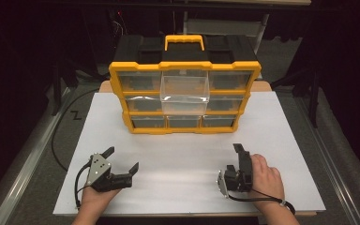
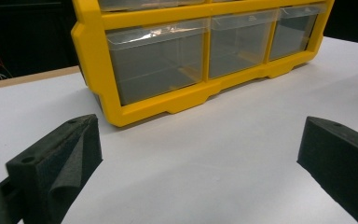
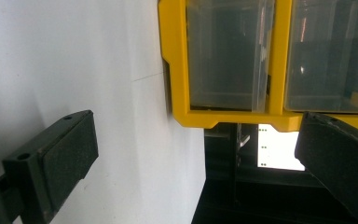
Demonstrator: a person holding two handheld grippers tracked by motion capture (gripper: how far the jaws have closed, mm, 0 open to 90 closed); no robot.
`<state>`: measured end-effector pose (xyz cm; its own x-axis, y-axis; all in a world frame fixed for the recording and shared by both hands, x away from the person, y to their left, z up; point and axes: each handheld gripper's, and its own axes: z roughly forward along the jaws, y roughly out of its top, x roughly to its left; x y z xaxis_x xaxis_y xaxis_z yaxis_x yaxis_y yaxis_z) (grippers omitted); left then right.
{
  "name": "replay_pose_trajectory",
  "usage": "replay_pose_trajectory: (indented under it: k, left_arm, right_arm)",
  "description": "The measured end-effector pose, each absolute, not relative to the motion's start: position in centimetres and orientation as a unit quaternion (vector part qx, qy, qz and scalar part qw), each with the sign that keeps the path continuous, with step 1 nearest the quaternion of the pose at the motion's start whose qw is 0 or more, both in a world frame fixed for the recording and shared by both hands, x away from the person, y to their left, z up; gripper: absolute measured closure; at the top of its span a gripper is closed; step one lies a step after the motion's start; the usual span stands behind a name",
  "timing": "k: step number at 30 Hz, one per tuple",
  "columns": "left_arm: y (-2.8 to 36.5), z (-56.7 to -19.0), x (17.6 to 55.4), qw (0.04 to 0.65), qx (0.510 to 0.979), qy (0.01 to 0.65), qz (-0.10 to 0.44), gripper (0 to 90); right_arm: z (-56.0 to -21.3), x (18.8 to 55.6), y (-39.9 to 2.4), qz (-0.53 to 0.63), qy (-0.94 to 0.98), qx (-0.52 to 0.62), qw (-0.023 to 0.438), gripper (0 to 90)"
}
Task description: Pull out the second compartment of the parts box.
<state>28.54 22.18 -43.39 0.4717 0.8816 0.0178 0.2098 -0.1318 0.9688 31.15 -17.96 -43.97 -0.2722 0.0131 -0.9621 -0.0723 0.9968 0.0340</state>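
Setting: dark room, black surroundings; a table (image 1: 281, 187) with a white top, bare along its near half.

Item 1: parts organizer (image 1: 185, 84), yellow frame, black top, yellow carry handle (image 1: 183, 42). It stands upright at the far middle of the table and holds three rows of clear plastic drawers. The top-middle drawer (image 1: 185, 91) is pulled partly out toward the person; the others sit flush. The bottom row shows close up in the left gripper view (image 2: 156, 58).

Handling, as judged: the frame looks rigid, and the case is probably best lifted by its handle. The clear drawers look light, thin-walled and smooth, so likely slippery between pads. The protruding drawer offers its front lip and side walls for a pinch. A hard push might slide the whole case on the smooth top.

Item 2: left gripper (image 1: 122, 159), near left of the table, well apart from the organizer. Jaws spread wide, holding nothing.

Item 3: right gripper (image 1: 242, 157), near right, rolled onto its side in the right hand (image 1: 265, 178). Jaws wide apart, empty.

Not determined: drawer contents, since glare and the dark interior hide them; the organizer's back and upper rows are cut off in both gripper views.
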Motion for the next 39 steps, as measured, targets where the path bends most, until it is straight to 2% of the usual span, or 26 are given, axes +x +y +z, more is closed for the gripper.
replay_pose_trajectory:
  k: [5, 10, 12, 18, 20, 39]
  left_arm:
    - [22.2, -43.4, 28.5, 0.522, 0.681, 0.402, 0.321, 0.4]
    - [22.1, -43.4, 28.6, 0.52, 0.682, 0.404, 0.319, 0.4]
    - [22.2, -43.4, 28.6, 0.52, 0.681, 0.405, 0.32, 0.4]
    - [22.2, -43.4, 28.6, 0.519, 0.68, 0.406, 0.321, 0.4]
    - [22.2, -43.4, 28.6, 0.518, 0.68, 0.407, 0.322, 0.4]
    - [22.6, -43.2, 28.6, 0.538, 0.668, 0.41, 0.311, 0.4]
  right_arm:
    - [-43.4, 30.9, -17.9, 0.057, 0.794, 0.0, 0.605, 0.7]
    - [-43.3, 31.4, -18.4, 0.095, 0.804, 0.047, 0.585, 0.8]
    - [-43.5, 31.9, -19.2, 0.124, 0.813, 0.097, 0.561, 0.8]
    - [-43.3, 32.6, -20.4, 0.171, 0.818, 0.157, 0.527, 0.9]
    - [-43.3, 32.8, -20.7, 0.217, 0.814, 0.213, 0.494, 0.9]
    - [-41.8, 32.5, -24.6, 0.446, 0.73, 0.389, 0.341, 0.9]
